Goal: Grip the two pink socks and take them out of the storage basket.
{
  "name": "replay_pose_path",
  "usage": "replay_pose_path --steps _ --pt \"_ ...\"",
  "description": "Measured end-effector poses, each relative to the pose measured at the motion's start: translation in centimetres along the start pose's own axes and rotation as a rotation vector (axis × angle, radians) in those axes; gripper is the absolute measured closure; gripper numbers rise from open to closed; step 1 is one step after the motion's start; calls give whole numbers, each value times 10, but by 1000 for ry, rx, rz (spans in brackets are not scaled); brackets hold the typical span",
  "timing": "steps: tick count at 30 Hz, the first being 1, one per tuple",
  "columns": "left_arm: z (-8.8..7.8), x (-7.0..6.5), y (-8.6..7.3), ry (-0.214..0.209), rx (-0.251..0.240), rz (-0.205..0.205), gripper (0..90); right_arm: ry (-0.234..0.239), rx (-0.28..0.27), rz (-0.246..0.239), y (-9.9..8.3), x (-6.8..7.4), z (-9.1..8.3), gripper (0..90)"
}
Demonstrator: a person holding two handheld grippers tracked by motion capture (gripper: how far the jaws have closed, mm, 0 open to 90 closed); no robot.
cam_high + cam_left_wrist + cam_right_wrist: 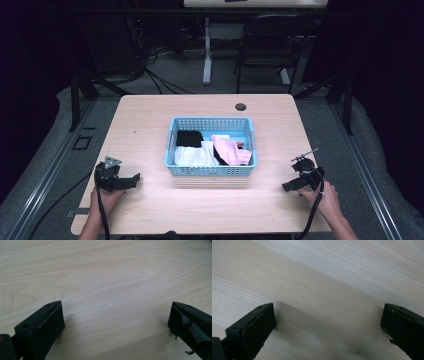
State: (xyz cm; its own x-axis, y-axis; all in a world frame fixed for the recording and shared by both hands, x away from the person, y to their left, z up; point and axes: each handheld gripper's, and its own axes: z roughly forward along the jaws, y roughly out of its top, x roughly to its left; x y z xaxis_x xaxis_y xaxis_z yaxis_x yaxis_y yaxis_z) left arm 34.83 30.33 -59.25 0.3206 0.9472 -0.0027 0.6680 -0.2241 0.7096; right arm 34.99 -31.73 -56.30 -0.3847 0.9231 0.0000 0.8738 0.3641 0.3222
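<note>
A light wooden table carried a blue plastic basket near its middle. Inside the basket lay a black cloth at about ten o'clock, a white cloth at seven o'clock and a pink cloth at four o'clock, the pink one lapping against the white.

The left gripper rested on the table at roughly eight o'clock from the basket, held by the person's left hand, well apart from the basket. In the left gripper view its jaws stood wide apart over bare wood, with nothing between them.

The right gripper sat at about four o'clock from the basket, gripped by the right hand, also well clear of it. In the right gripper view its jaws were likewise spread wide above bare tabletop, holding nothing.
</note>
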Motion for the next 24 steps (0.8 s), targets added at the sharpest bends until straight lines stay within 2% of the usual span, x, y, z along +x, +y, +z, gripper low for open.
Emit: replay_pose_path --steps 14,16,18,19,20,23,24 --pt "0 0 0 0 0 0 6 -1 6 -3 2 1 0 0" --pt "0 0 0 0 0 0 5 -6 38 -6 4 1 0 0" --pt "0 0 0 0 0 1 6 -22 46 -9 6 2 -1 0" --pt "0 0 0 0 0 1 5 -27 28 -2 6 4 -1 0" --pt "0 0 0 0 0 1 5 -14 47 -17 8 3 -3 0" --pt "0 0 0 0 0 0 6 -5 35 -14 10 3 -9 0" --pt "0 0 0 0 0 0 6 7 -15 18 8 4 -10 0"
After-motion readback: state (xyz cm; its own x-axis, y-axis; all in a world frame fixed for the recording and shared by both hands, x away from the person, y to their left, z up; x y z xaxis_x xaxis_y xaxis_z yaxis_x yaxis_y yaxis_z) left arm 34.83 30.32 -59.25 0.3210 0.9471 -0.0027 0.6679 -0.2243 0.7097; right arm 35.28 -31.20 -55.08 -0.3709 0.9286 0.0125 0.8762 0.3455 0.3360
